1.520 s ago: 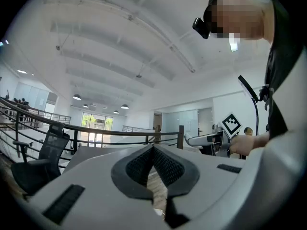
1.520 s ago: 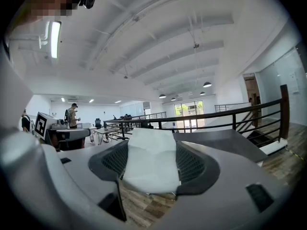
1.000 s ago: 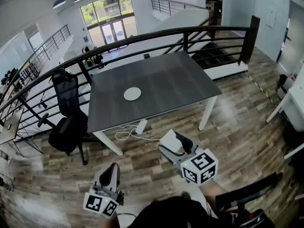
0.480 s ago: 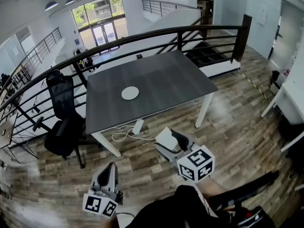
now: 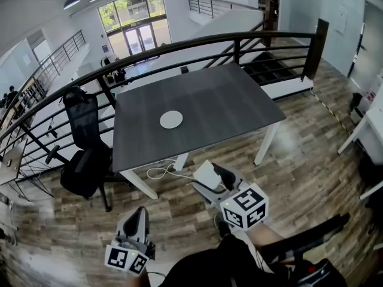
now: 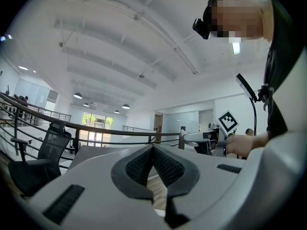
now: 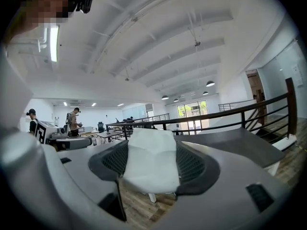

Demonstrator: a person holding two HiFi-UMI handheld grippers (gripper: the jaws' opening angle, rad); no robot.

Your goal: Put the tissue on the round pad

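A white folded tissue [image 7: 151, 159] sits clamped between the dark ribbed pads of my right gripper [image 7: 152, 162]. In the head view the same tissue [image 5: 208, 175] shows in my right gripper [image 5: 210, 180], held above the wood floor a little in front of the table's near edge. The white round pad [image 5: 171, 119] lies flat near the middle of the dark grey table [image 5: 239, 100]. My left gripper [image 5: 139, 219] hangs low at the left with its pads [image 6: 165, 166] pressed together and nothing between them.
A black office chair [image 5: 84, 154] stands at the table's left. A black railing [image 5: 197, 43] runs behind the table. A white cable [image 5: 161, 171] lies on the floor under the near edge. The table's white legs [image 5: 266, 143] stand at its corners.
The view has shifted slightly as the person moves. My right gripper with the tissue has drifted a little left and toward the table. The left gripper has hardly moved.
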